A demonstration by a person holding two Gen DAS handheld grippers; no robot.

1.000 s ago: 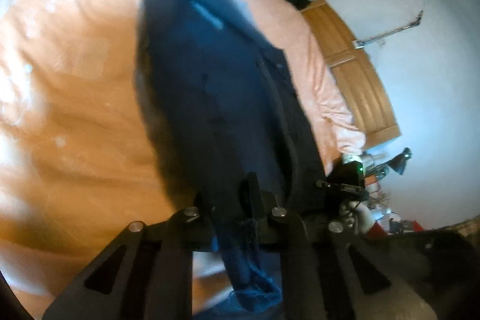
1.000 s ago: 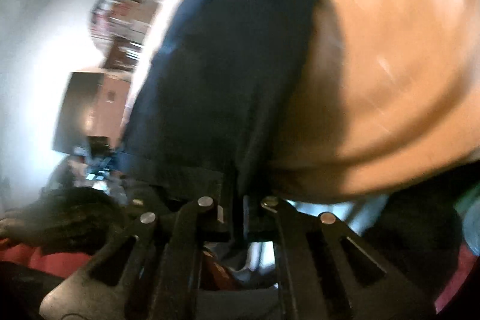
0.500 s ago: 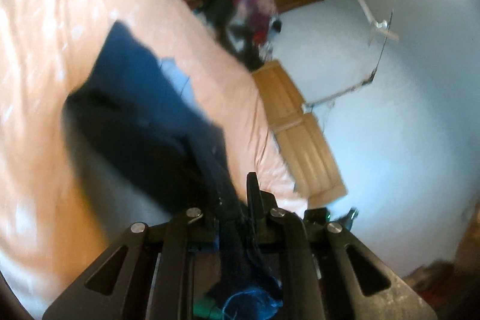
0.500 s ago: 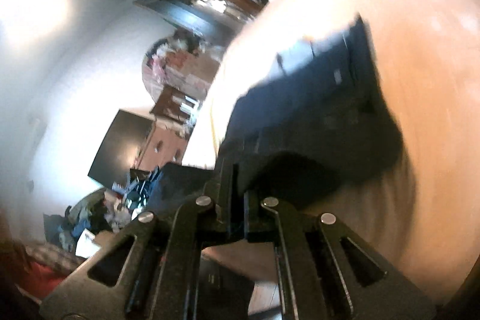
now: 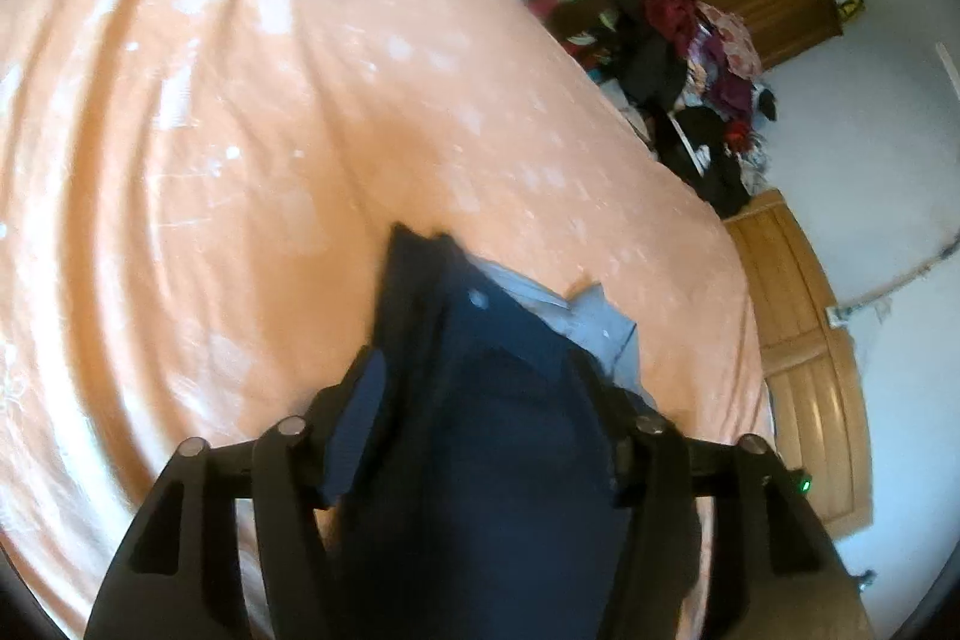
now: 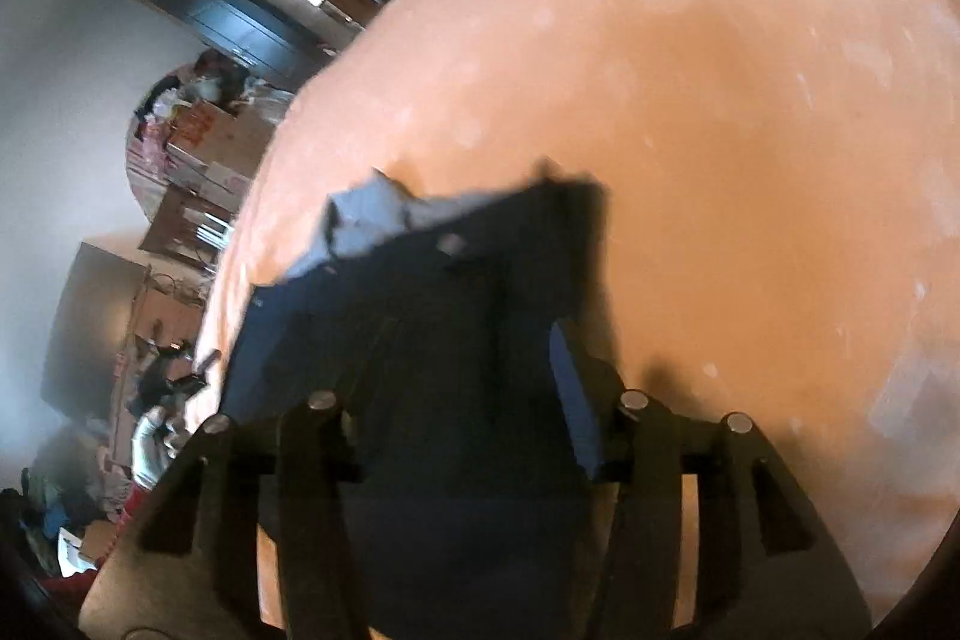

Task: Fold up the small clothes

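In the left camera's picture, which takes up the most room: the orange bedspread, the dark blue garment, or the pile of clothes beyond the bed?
1. Bedspread, by far the largest.
2. Garment, though it lies right at the camera, which inflates it.
3. Clothes pile, smallest as seen, but it is far off, so its true size is unsure.

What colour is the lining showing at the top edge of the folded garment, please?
Pale blue-grey lining, against the navy garment; clearest in the left wrist view.

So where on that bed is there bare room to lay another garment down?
The peach bedsheet is bare beyond and left of the folded dark navy garment, and on its right side in the right view. It is crowded past the far edge, where a heap of mixed clothes lies.
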